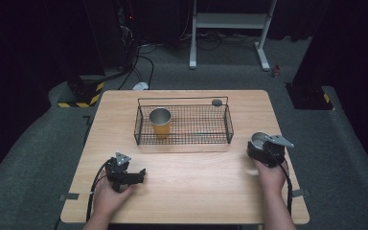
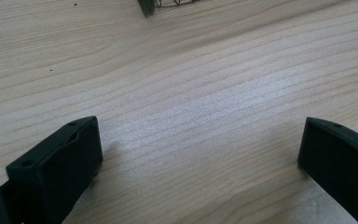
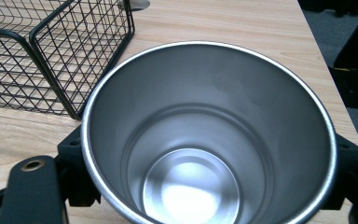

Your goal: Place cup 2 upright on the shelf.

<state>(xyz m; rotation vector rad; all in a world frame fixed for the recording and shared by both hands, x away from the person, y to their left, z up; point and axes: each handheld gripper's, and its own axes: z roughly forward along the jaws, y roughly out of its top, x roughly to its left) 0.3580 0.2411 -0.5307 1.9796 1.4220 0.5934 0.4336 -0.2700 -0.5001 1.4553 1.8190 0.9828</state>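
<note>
Steel, smooth and rigid, the empty silver cup [image 3: 209,135] sits pinched in our right gripper [image 1: 267,149] at four o'clock. We judge it light but slippery, best held at mid-wall; our left gripper [image 1: 124,175] is spread.

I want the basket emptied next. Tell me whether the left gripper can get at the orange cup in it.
Probably yes. The left gripper is open and holds nothing, the wire basket has no lid, and bare table lies between it and the orange cup.
</note>
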